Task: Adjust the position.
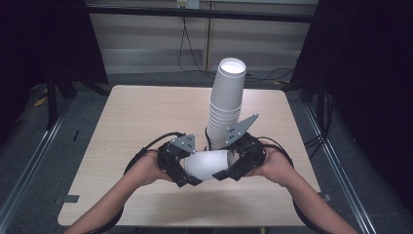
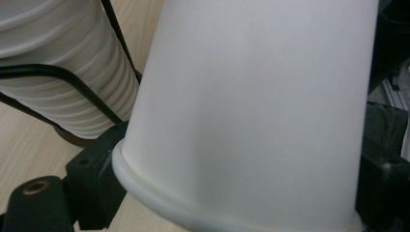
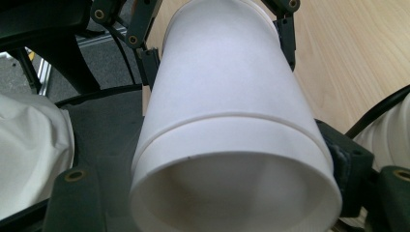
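1. Saw a white paper cup [image 1: 209,163] lying on its side in the air, just in front of the cup stack [image 1: 226,107] and above the table [image 1: 136,122].
2. Looked light, thin and easy to squash. Would dent under a hard squeeze and could slip on its smooth wall.
3. Seemed best held softly near the thick rolled rim and near the stiff bottom, not in the soft middle.
4. Showed a ring line around its wide end in the right gripper view [image 3: 227,96], maybe a second cup tucked inside. Could not be sure.
5. Found the left gripper [image 1: 191,168] in front of the cup stack and a bit to its left, pointing inward. Had its jaws closed on the cup's narrow end, one on each side.
6. Found the right gripper [image 1: 228,165] just in front of the cup stack, pointing back at the other one. Had its jaws pressed on the wide open end.
7. Kept both the left hand [image 1: 146,170] and the right hand [image 1: 275,168] low and level, with the forearms coming in from the near edge.
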{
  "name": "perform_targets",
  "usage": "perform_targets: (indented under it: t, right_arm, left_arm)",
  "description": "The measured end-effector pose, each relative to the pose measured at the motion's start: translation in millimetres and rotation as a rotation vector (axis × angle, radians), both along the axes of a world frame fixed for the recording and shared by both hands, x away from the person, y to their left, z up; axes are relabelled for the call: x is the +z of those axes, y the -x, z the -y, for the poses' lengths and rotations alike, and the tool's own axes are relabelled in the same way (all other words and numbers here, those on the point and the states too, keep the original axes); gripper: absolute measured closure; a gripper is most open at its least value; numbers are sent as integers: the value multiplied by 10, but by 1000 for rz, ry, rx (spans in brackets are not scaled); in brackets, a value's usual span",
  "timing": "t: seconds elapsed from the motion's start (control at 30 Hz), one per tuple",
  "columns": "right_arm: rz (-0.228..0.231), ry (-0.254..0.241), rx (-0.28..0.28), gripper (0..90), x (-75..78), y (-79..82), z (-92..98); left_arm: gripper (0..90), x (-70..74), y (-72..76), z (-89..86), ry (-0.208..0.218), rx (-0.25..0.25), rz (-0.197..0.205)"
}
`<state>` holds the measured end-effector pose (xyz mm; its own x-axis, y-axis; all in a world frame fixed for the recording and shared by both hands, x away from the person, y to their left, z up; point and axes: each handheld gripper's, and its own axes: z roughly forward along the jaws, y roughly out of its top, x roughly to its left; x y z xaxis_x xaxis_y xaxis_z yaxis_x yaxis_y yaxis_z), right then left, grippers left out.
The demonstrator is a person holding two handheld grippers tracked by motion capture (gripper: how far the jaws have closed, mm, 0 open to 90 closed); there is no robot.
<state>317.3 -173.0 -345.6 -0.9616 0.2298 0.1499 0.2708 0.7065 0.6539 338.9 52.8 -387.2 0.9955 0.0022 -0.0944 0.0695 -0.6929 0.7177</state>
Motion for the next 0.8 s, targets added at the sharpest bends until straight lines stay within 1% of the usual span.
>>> perform_targets:
  t: [0.07,0.17,0.2,0.27,0.33,0.37,0.4,0.5,0.53,0.57,0.6,0.63,0.67,0.7,0.73,0.77,0.8]
  right_arm:
    - [7,4,6,247,-2,-1,-6]
    - [6,-1,8,247,-12,-4,-6]
    - [1,-2,6,247,-13,-5,-2]
    - [-2,2,14,243,-22,-8,-2]
    - [2,10,9,242,-19,1,-6]
    - [2,10,9,242,-19,1,-6]
    - [10,15,16,239,-18,2,-18]
    - [19,24,13,234,-16,6,-23]
    - [18,32,5,209,-15,5,-25]
    - [18,32,5,209,-15,5,-25]
    - [44,57,1,157,-13,16,-32]
    - [54,63,-5,144,-13,20,-35]
    - [54,63,-5,144,-13,20,-35]
    - [61,77,-8,130,-16,17,-38]
    - [59,90,-14,127,-14,19,-39]
    - [60,93,-17,130,-12,17,-37]
    - [48,105,-10,131,-10,11,-41]
  left_arm:
    - [131,8,1,0,-13,-3,5]
    - [152,17,0,0,-18,1,4]
    - [152,28,-5,-1,-29,-6,8]
    - [160,38,14,5,-35,2,10]
    - [165,55,17,8,-46,0,25]
    - [165,55,17,8,-46,0,25]
    - [165,69,20,12,-58,0,33]
    - [165,82,20,15,-66,4,36]
    - [164,103,5,10,-88,-14,22]
    - [164,98,15,16,-90,5,33]
    - [164,104,25,19,-110,14,51]
    - [163,108,25,19,-116,13,51]
    - [162,108,25,19,-116,13,51]
    - [162,115,25,20,-130,13,59]
    - [162,119,26,26,-148,18,63]
    - [162,121,30,31,-154,17,69]
    - [161,124,34,36,-156,21,65]
